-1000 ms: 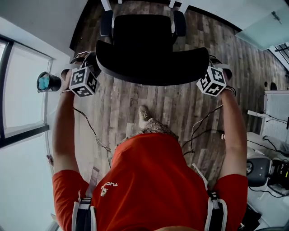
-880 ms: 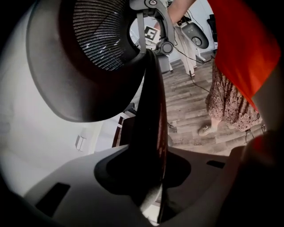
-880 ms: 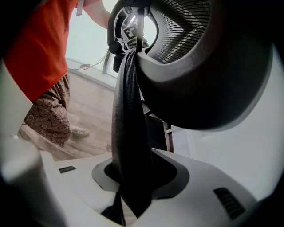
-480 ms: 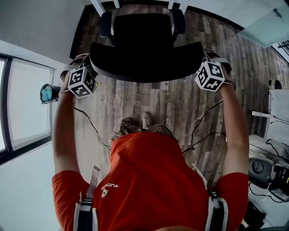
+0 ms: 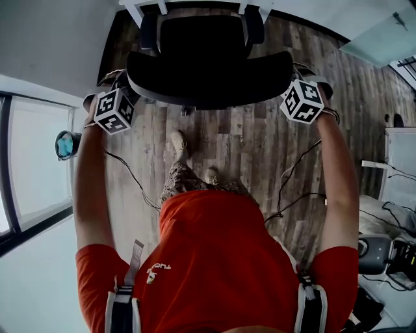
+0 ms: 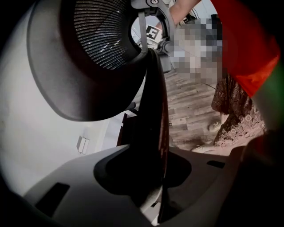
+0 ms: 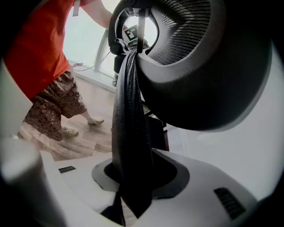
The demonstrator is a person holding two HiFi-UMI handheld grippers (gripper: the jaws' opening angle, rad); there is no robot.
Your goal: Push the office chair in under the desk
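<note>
A black office chair (image 5: 205, 49) stands ahead of me on the wood floor, its seat up against the white desk legs (image 5: 138, 12) at the top of the head view. My left gripper (image 5: 129, 88) grips the left edge of the curved backrest (image 5: 208, 84), and my right gripper (image 5: 292, 77) grips its right edge. In the left gripper view the dark backrest edge (image 6: 153, 111) runs down between the jaws of that gripper (image 6: 155, 179), which are opening a little. The right gripper (image 7: 133, 186) holds the padded edge (image 7: 128, 119) between its jaws.
A glass wall (image 5: 32, 175) runs along the left, with a blue round object (image 5: 65, 144) beside it. Cables (image 5: 133, 182) trail over the floor by my feet (image 5: 179, 144). Machines and more cables (image 5: 390, 240) crowd the right side.
The chair and both grippers have moved forward toward the desk. One foot has stepped forward under the backrest.
</note>
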